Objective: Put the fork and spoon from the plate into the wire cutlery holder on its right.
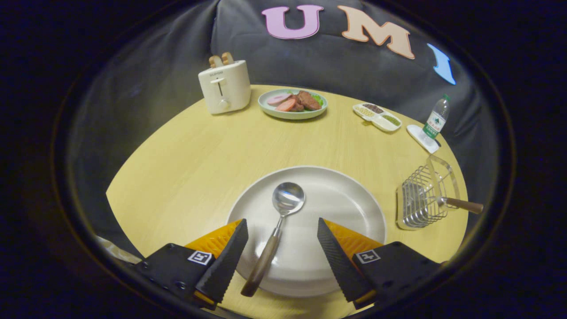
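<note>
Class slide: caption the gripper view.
Open claw straddles the spoon on the plate; wire holder at right.

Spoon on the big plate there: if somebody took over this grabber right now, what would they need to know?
Gripper: open, holding nothing, its fingers on either side of the spoon's handle.
Spoon: lies on the plate, bowl pointing away, handle end past the near rim.
Holder: wire basket on the table right of the plate; a wooden-handled utensil already sticks out of it, probably the fork.
Done: apparently the fork.
Left: close on the spoon's handle, lift it, drop it into the holder.
</note>
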Demonstrator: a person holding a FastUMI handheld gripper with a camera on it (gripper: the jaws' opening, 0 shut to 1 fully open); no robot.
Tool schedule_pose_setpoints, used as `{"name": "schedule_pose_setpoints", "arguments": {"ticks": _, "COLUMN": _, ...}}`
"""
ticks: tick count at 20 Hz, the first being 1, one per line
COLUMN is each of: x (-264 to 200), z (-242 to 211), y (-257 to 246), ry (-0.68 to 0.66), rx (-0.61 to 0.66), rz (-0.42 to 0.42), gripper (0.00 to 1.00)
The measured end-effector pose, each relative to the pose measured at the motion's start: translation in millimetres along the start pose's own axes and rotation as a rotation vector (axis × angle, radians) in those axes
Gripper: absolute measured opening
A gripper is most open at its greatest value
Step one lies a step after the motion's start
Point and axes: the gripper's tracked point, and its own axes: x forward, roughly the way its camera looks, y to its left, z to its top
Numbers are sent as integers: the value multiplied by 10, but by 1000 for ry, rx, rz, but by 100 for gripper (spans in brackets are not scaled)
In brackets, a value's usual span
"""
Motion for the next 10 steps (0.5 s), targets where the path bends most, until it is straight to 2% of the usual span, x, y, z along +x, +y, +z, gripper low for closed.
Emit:
{"name": "schedule_pose_setpoints", "arguments": {"ticks": 3, "x": 62, "z": -85, "y": 27, "ry": 36, "rx": -19, "rz": -3, "gripper": 99}}
{"name": "schedule_pose_setpoints", "arguments": {"ticks": 10, "x": 129, "z": -199, "y": 70, "ry": 97, "rx": -24, "rz": 9, "gripper": 55}}
